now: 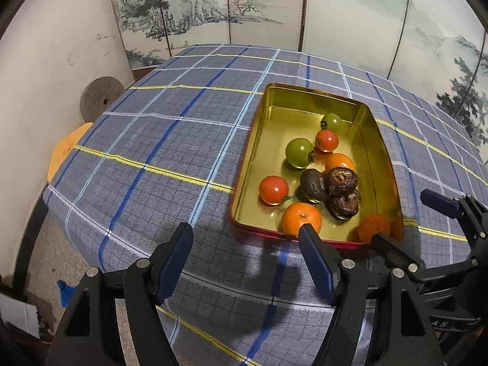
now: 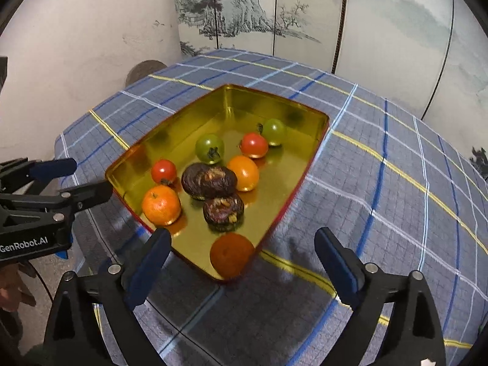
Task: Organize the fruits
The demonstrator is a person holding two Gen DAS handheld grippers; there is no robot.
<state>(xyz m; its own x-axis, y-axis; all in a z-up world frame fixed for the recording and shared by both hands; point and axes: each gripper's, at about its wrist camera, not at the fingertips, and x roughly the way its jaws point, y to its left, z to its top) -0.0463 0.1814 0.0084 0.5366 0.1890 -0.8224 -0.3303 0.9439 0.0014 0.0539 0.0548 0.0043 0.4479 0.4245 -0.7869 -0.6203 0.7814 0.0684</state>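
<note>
A round desk (image 1: 152, 140) under a blue plaid cloth with yellow and white lines carries everything, set before a painted folding screen (image 1: 213, 6). On it sits a shallow rectangular gold tin tray with a red outer rim (image 1: 253, 152), and every fruit I can see already lies inside, gathered toward its near end, seemingly so the walls keep the round ones from rolling off. The left tool (image 1: 247, 259) hangs just short of the tray's near edge, spread wide and gripping nothing; the right tool (image 2: 244, 262) does the same at the near corner. Inside are three orange mandarins (image 2: 161, 205), three dark wrinkled fruits (image 2: 209, 180) bunched together and touching, two green tomatoes (image 2: 209, 148) and two red tomatoes (image 2: 163, 171).
</note>
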